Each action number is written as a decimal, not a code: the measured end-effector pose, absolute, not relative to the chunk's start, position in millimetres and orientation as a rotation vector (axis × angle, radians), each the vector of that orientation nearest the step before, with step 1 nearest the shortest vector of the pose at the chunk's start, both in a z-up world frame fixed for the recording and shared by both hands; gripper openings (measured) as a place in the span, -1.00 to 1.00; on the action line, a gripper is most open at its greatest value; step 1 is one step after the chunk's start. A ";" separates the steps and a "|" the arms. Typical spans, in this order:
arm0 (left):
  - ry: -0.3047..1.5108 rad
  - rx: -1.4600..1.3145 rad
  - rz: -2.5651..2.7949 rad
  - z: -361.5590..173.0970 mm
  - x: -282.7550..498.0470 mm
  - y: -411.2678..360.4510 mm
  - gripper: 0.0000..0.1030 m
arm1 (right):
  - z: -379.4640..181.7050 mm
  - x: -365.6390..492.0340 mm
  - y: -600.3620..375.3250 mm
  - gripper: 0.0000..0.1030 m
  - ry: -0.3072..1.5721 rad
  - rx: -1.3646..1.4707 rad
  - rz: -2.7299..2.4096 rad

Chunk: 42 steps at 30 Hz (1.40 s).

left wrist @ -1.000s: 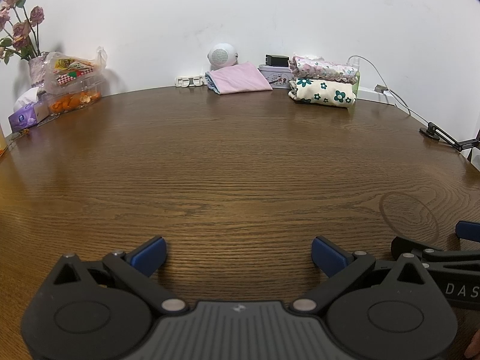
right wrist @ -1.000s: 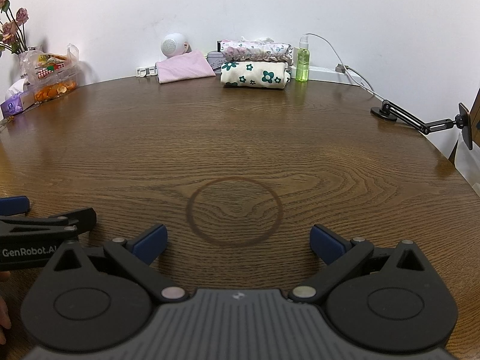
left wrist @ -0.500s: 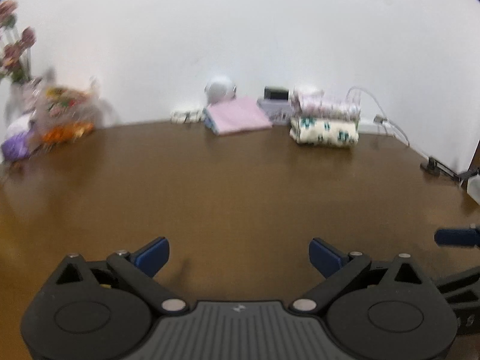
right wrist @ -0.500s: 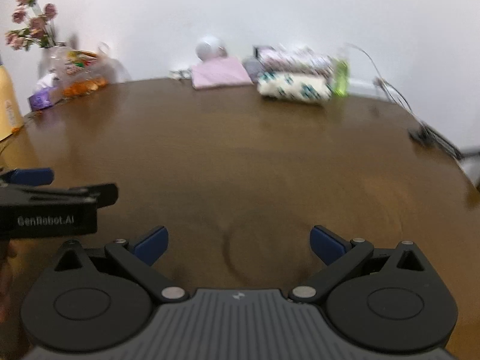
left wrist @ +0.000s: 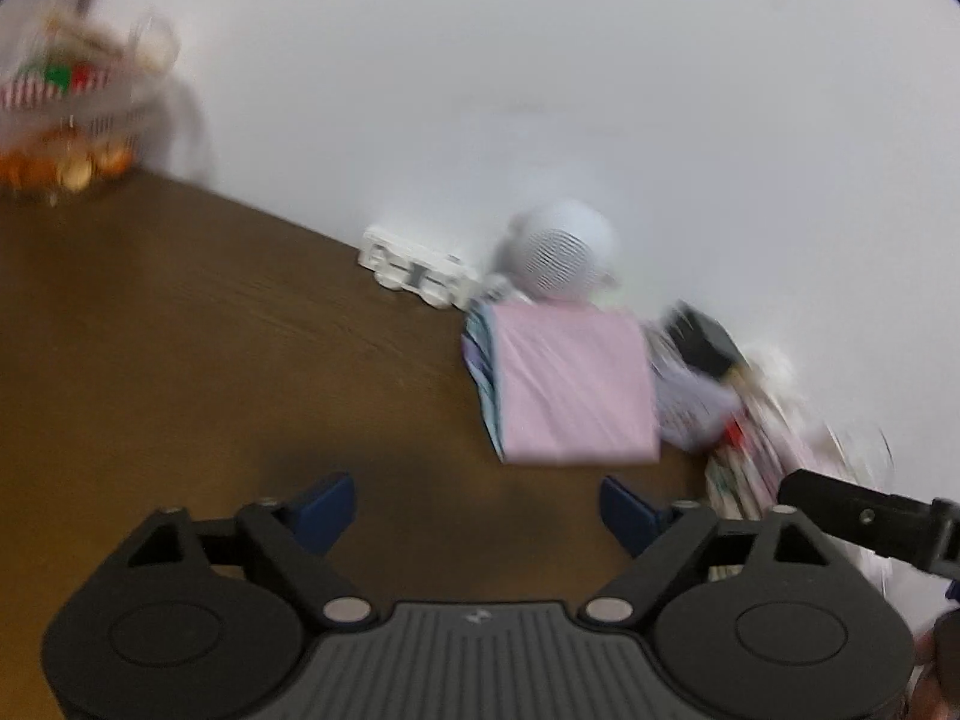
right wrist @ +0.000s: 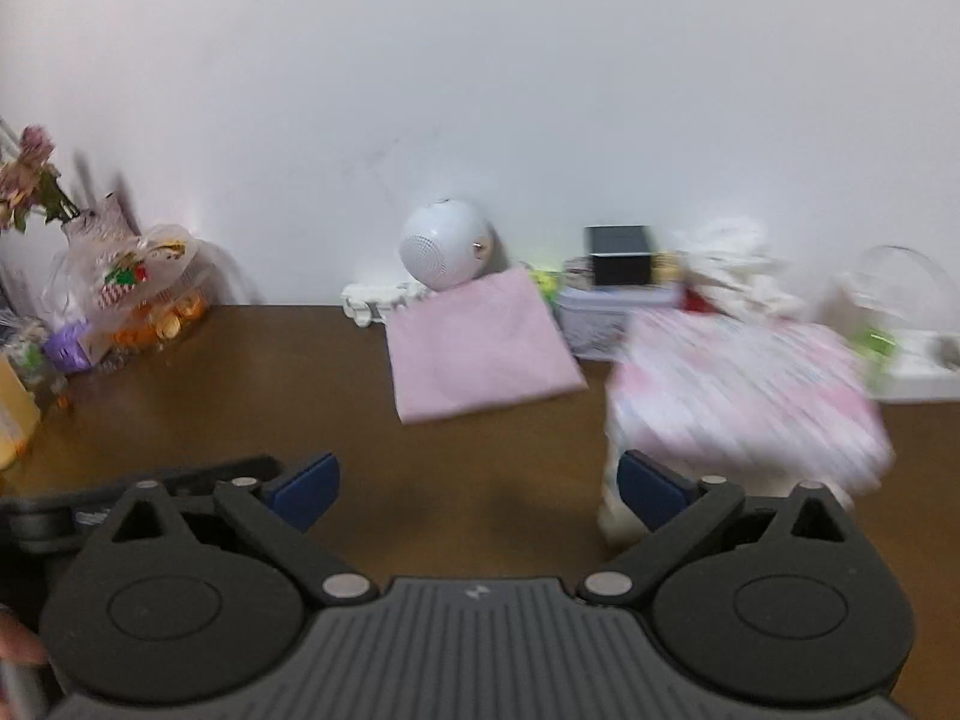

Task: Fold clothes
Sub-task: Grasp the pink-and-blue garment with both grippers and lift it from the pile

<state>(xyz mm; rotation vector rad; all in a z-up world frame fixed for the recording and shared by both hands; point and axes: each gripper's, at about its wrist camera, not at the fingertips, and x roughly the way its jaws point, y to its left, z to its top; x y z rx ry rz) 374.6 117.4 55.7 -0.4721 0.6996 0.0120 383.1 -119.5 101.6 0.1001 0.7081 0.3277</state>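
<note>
Left gripper (left wrist: 477,510) and right gripper (right wrist: 477,483) both gaped over bare table (right wrist: 240,372), jaws just narrowing, nothing between them. Folded pink cloth (right wrist: 480,348) and floral stack (right wrist: 750,390) lay at far edge by the wall.

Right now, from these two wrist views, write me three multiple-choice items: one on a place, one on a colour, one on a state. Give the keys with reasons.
1. Where does the white round speaker stand?
A. Against the wall, behind the pink folded cloth
B. At the table's near edge
C. On top of the floral clothes

2. What colour are the fingertips of the right gripper?
A. Red
B. Blue
C. Yellow

3. What is between the pads of the left gripper?
A. The pink cloth
B. A bottle
C. Nothing

Key:
1 A, it sits at the wall, just past the cloth's far edge.
2 B, both tips show dark blue.
3 C, only bare table shows between the parted pads.
</note>
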 end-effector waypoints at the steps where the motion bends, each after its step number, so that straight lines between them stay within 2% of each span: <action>1: 0.706 -0.510 0.026 49.4 389.6 122.2 0.46 | 101.1 404.6 -116.0 0.83 0.721 0.110 0.333; 3: 0.718 -0.586 0.053 36.5 419.4 132.0 0.39 | 97.1 445.7 -109.4 0.81 0.745 0.120 0.329; 4: 0.732 -0.639 0.063 29.5 430.2 136.6 0.23 | 91.9 465.0 -106.6 0.78 0.762 0.122 0.312; 5: 0.746 -0.693 0.072 22.4 440.5 141.2 0.10 | 84.5 482.2 -103.7 0.70 0.782 0.128 0.295; 7: 0.766 -0.784 0.044 9.8 458.5 143.3 -0.02 | 68.9 512.3 -98.1 0.55 0.833 0.134 0.275; 8: 0.766 -0.810 0.027 6.1 463.6 142.2 -0.08 | 60.9 525.0 -95.4 0.39 0.864 0.133 0.272; 9: 0.771 -0.814 0.014 3.5 468.3 139.6 -0.12 | 53.8 533.4 -93.6 0.35 0.885 0.130 0.259; 12: 0.794 -0.833 -0.029 -3.5 480.6 133.0 -0.54 | 36.7 548.5 -89.8 0.29 0.911 0.120 0.217; 13: 0.805 -0.857 -0.048 -5.5 482.1 132.2 -0.81 | 32.9 549.9 -90.4 0.29 0.909 0.128 0.214; 15: 0.784 -0.844 -0.071 -5.4 483.5 129.5 -0.90 | 25.6 551.9 -92.3 0.24 0.905 0.147 0.210; 16: 0.772 -0.835 -0.083 -5.2 484.2 128.1 -0.95 | 21.7 553.1 -92.8 -0.14 0.911 0.157 0.216; 17: 0.758 -0.820 -0.092 -1.4 480.7 127.2 -0.96 | 17.7 554.4 -93.3 -0.73 0.918 0.167 0.223; 18: 0.748 -0.812 -0.101 3.4 477.2 127.5 -0.97 | 14.1 554.8 -94.8 -0.91 0.937 0.191 0.229; 23: 0.656 -0.740 -0.160 67.8 445.8 130.1 -0.98 | 50.4 521.8 -93.0 -0.96 0.850 0.202 0.285; 30: 0.401 -0.592 -0.299 221.4 338.5 124.7 -0.99 | 205.4 387.6 -109.0 -0.96 0.604 0.150 0.440; 35: 0.276 -0.489 -0.398 322.6 225.9 102.1 -0.99 | 310.4 271.7 -131.2 -0.96 0.423 0.111 0.457; 39: 0.272 -0.338 -0.412 359.1 141.6 73.9 -0.99 | 358.8 172.8 -157.9 -0.96 0.365 0.142 0.468; 42: 0.328 -0.311 -0.416 357.8 103.7 58.8 -0.98 | 366.2 110.7 -166.6 -0.95 0.354 0.120 0.476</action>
